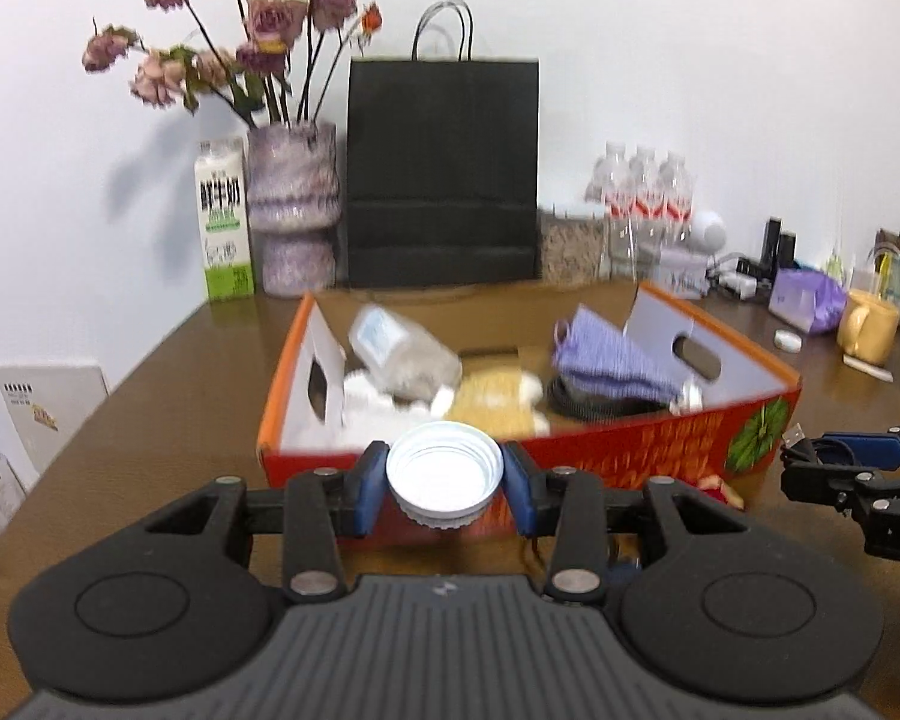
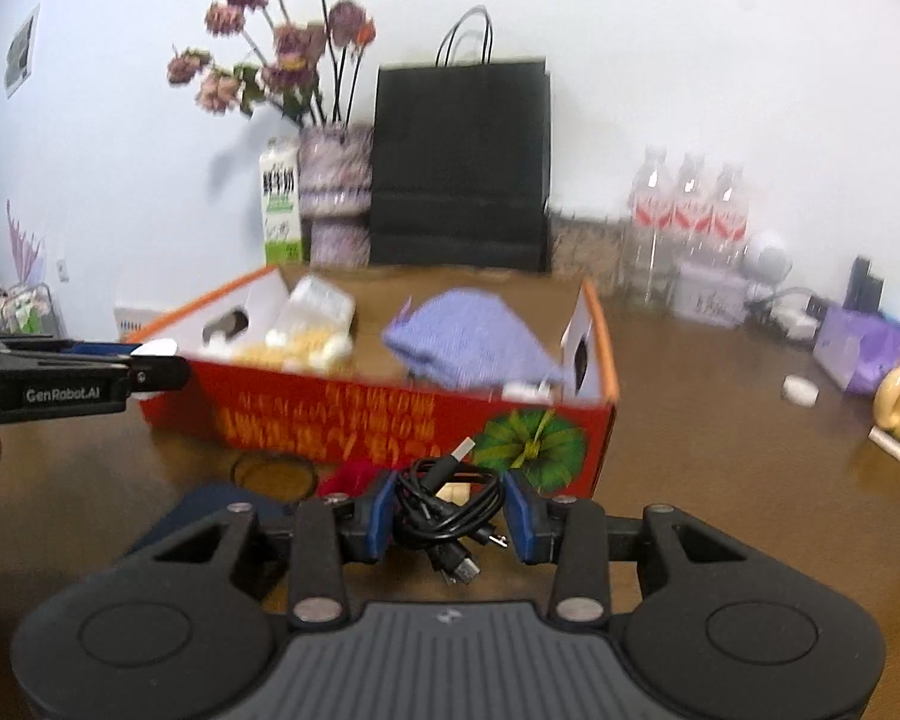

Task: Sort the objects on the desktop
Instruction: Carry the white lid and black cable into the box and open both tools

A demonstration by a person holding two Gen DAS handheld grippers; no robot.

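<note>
- Left wrist view: left gripper (image 1: pixel 444 489) pinching a white jar lid (image 1: pixel 444 474) between blue pads, open side up, hovering just in front of the red cardboard box (image 1: pixel 600 450).
- Right wrist view: right gripper (image 2: pixel 447 516) squeezing a bundled black USB cable (image 2: pixel 450 504), also near the box's front wall.
- Sitting inside the box: tipped plastic jar (image 1: pixel 402 354), purple knitted pouch (image 1: pixel 612 354).
- Standing behind, by the wall: black paper bag (image 1: pixel 443 171), vase of dried flowers (image 1: pixel 294 210), milk carton (image 1: pixel 225 219), water bottles (image 1: pixel 645 189).
</note>
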